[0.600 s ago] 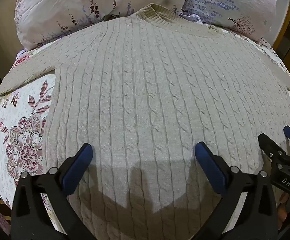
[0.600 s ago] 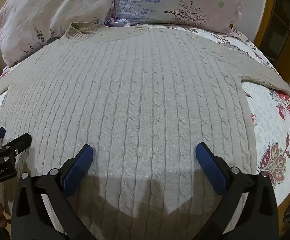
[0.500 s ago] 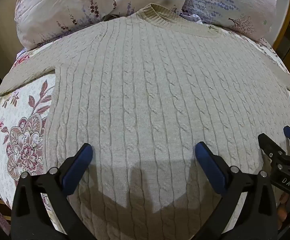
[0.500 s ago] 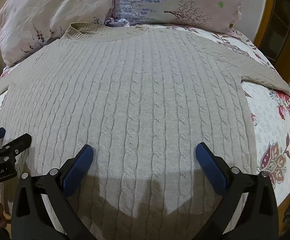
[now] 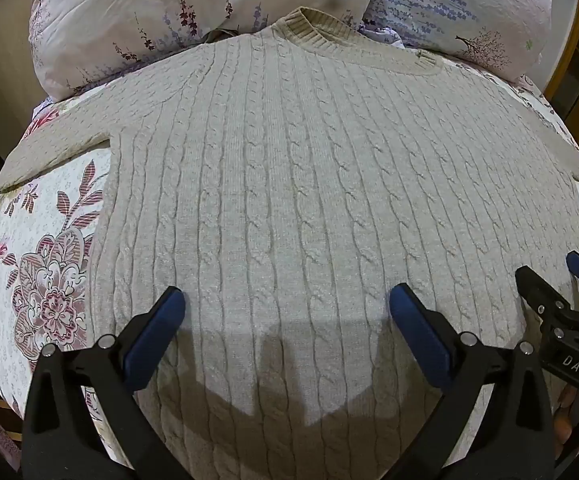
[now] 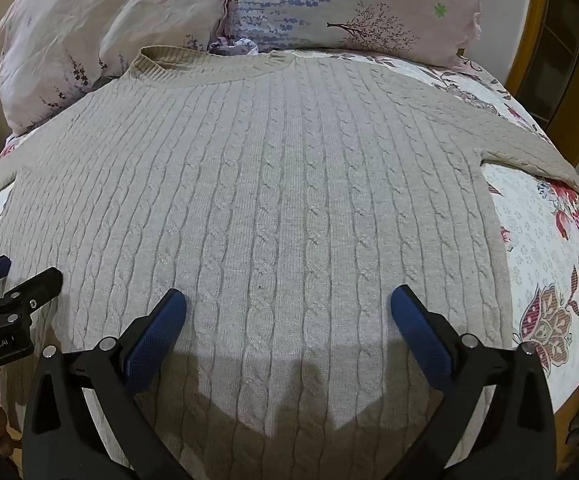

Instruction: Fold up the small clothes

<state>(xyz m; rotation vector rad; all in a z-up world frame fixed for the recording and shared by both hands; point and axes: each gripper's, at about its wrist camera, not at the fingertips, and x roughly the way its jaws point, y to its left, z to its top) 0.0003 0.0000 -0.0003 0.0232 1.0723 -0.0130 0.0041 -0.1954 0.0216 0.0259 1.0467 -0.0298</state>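
Note:
A beige cable-knit sweater [image 5: 289, 184] lies flat and face up on the bed, collar toward the pillows, sleeves spread to both sides; it also fills the right wrist view [image 6: 273, 200]. My left gripper [image 5: 285, 312] is open and empty, hovering over the sweater's lower left part. My right gripper [image 6: 287, 312] is open and empty over the lower right part. Each gripper shows at the edge of the other's view: the right one [image 5: 561, 276] and the left one [image 6: 21, 276]. The hem is hidden below the grippers.
A floral quilt [image 5: 45, 264] covers the bed and shows on both sides of the sweater [image 6: 549, 264]. Two floral pillows [image 5: 193, 12] [image 6: 353, 4] lie at the head. A wooden bed frame [image 6: 537, 40] stands at the far right.

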